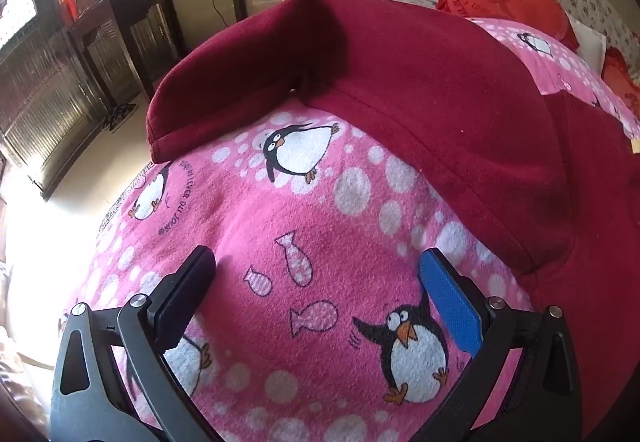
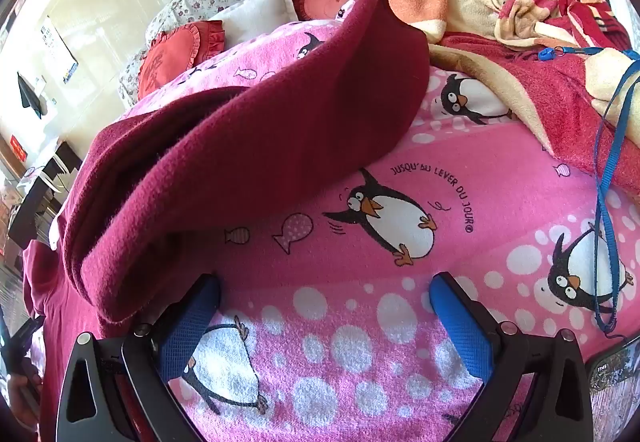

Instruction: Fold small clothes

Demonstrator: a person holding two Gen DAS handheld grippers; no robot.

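maroon garment (image 1: pixel 420 90) partly folded at your 12 o'clock on the bed (image 1: pixel 304 250); both grippers (image 1: pixel 316 274) (image 2: pixel 324 298) jaws wide, empty; folds remain.

One dark red fleece garment (image 1: pixel 420 90) lies across one pink penguin-print blanket (image 1: pixel 304 226). Two red ruffled heart-shaped cushions (image 2: pixel 180 50) sit at the upper left of the right wrist view (with one white pillow (image 2: pixel 260 12) between them). One blue lanyard (image 2: pixel 608 170) trails at right.
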